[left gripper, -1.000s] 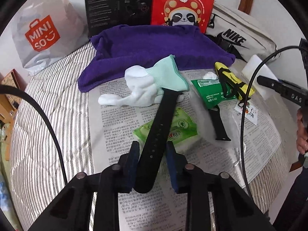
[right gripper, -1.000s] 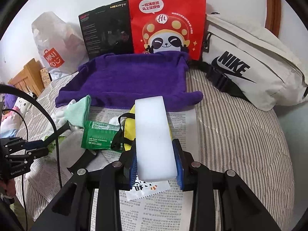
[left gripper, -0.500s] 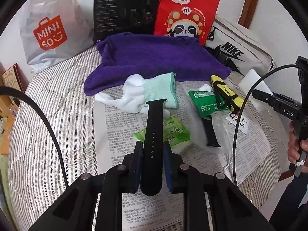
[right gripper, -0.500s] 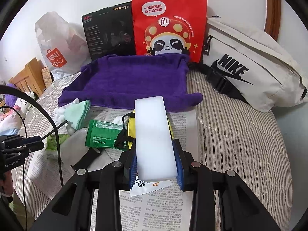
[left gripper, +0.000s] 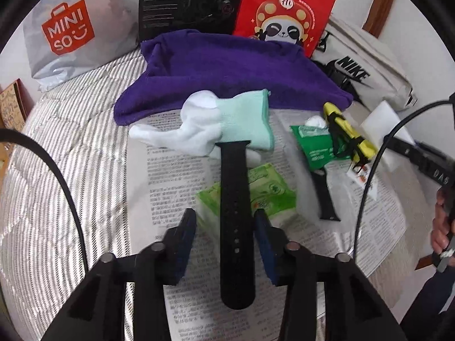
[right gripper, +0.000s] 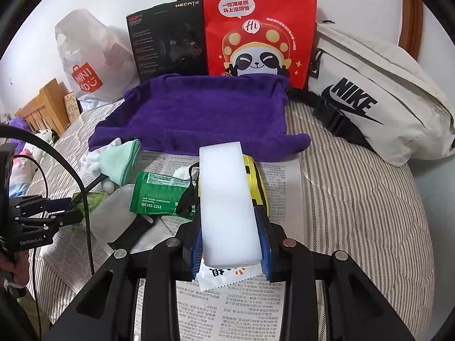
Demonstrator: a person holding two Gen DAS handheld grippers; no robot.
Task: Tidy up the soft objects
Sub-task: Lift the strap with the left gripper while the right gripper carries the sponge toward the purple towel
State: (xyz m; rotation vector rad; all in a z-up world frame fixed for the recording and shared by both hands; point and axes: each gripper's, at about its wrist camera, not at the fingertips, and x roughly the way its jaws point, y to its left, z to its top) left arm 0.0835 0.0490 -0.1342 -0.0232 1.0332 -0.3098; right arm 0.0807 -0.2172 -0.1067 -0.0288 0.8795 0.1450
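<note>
A black watch strap (left gripper: 233,170) lies lengthwise between the pads of my left gripper (left gripper: 224,213). The jaws are opening, with a gap on both sides of the strap. The strap's far end rests on a white and mint glove (left gripper: 227,125) and crosses a light green wipes packet (left gripper: 270,190). My right gripper (right gripper: 229,218) is shut on a white sponge block (right gripper: 224,187), held above the newspaper (right gripper: 233,307). A purple towel (right gripper: 199,113) lies spread behind the newspaper.
On the newspaper (left gripper: 176,184) lie a dark green packet (left gripper: 315,145), a yellow strapped item (left gripper: 349,133) and a second black strap (left gripper: 324,196). A Miniso bag (left gripper: 71,34), black box (right gripper: 167,37), red panda bag (right gripper: 258,28) and Nike bag (right gripper: 369,99) line the back of the striped bed.
The left jaws closed in on the black strap, then spread apart again, so the strap now sits loose between them. The right gripper still holds the sponge in place.
</note>
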